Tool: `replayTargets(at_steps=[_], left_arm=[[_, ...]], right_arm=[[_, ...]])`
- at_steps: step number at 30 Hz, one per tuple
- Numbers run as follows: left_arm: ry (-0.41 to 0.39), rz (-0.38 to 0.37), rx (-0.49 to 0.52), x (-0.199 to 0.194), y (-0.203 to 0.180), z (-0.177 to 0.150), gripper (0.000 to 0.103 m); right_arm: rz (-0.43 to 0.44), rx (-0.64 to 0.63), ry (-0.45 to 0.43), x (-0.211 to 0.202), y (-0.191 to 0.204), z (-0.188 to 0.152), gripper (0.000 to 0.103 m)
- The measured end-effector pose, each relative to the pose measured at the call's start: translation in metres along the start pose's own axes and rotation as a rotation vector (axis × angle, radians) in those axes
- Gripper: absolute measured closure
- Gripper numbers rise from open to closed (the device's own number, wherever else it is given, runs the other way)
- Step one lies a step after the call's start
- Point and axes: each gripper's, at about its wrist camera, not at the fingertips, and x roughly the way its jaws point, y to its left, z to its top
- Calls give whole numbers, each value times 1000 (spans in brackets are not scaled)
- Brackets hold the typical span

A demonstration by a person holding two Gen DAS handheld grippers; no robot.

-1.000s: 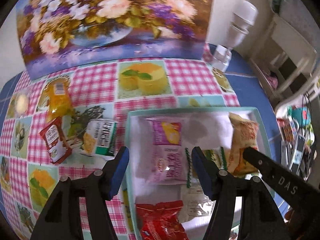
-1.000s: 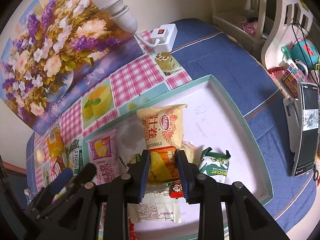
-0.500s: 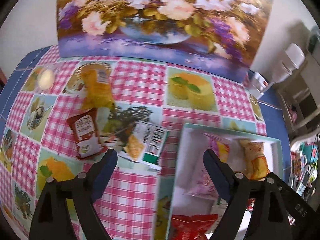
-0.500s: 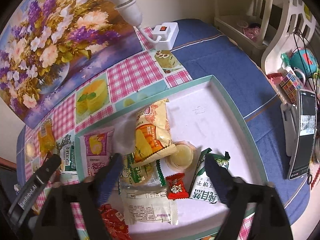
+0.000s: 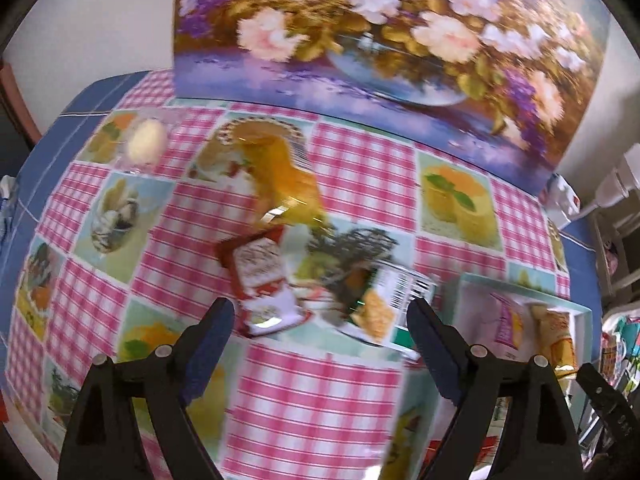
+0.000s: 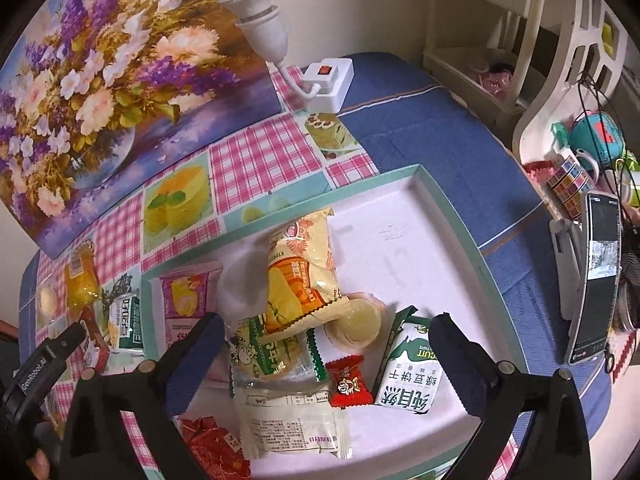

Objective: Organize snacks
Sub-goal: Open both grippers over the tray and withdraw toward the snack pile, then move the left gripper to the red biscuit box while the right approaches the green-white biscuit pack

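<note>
Left wrist view, left gripper (image 5: 320, 320) spread wide above red packet (image 5: 264, 280), right gripper (image 6: 326, 336) spread wide over tray (image 6: 460, 216)

Flower painting (image 6: 112, 64) leans on the wall, upper left of right view; also across the top of left view (image 5: 384, 40). Pink checked cloth (image 5: 360, 168) with food pictures covers the table, blue cloth (image 6: 432, 128) under it at right. White bulb (image 6: 252, 4) at top centre, its switch box (image 6: 328, 80) just below right. Phone (image 6: 596, 276) upright on a stand at right edge. Colour cube (image 6: 568, 180) above it. White shelf (image 6: 500, 40) upper right.
</note>
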Motion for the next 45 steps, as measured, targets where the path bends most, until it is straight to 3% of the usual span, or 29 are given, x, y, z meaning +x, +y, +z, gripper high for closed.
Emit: replayTargets(at_steps=[13, 21, 32, 45], left_arm=[[-56, 37, 38, -28, 48, 16, 14], [-97, 58, -41, -48, 102, 18, 14], [-91, 73, -183, -44, 175, 13, 14], [-41, 32, -244, -26, 201, 6, 14]], right_arm=[[30, -17, -39, -16, 42, -3, 0], [115, -77, -64, -24, 98, -12, 0], [193, -205, -23, -7, 179, -41, 0], [204, -258, 21, 16, 213, -58, 0]])
